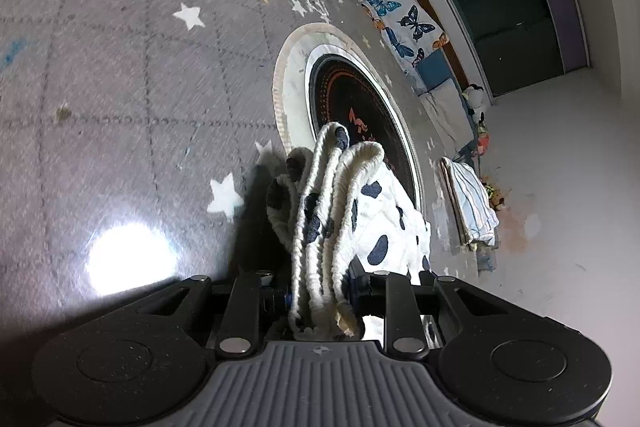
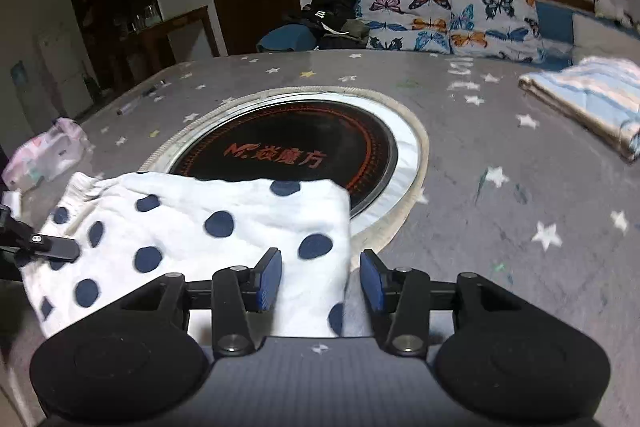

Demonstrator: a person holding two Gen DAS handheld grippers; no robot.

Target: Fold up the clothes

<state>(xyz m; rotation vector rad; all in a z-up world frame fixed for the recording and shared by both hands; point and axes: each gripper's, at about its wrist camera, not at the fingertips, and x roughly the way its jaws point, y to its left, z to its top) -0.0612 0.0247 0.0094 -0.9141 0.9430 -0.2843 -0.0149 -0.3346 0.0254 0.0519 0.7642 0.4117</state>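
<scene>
white dotted garment [image 2: 192, 227] waistband clamped in left gripper [image 1: 320, 291]; right gripper [image 2: 320, 281] apart, straddling corner edge.

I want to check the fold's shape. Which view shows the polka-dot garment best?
The right wrist view: the polka-dot garment lies spread flat on the table, partly covering the round hob. The left wrist view shows only its bunched waistband, pinched in the left tool.
</scene>
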